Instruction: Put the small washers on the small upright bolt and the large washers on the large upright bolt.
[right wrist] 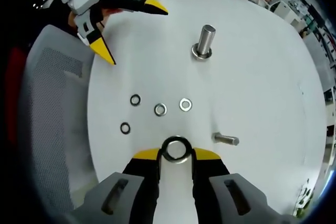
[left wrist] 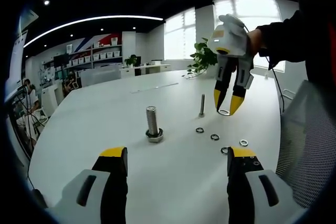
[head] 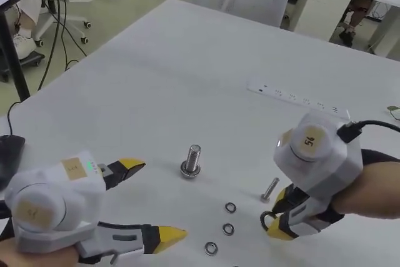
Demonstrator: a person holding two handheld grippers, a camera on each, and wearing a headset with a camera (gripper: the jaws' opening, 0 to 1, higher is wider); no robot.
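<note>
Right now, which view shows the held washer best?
The right gripper view: the washer faces the camera, its full ring clamped between the fingers. The left gripper view shows it small and distant; the head view shows it partly hidden.

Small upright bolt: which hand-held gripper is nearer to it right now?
Right. The right hand-held gripper, shut on a washer, is just beside the small upright bolt. The left hand-held gripper, open, is beyond the large upright bolt, farther away.

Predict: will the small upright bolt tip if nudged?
Probably: the small bolt stands tall and thin on a narrow base, so a side nudge may topple it. Once down, its round shank would likely roll on the smooth table.
</note>
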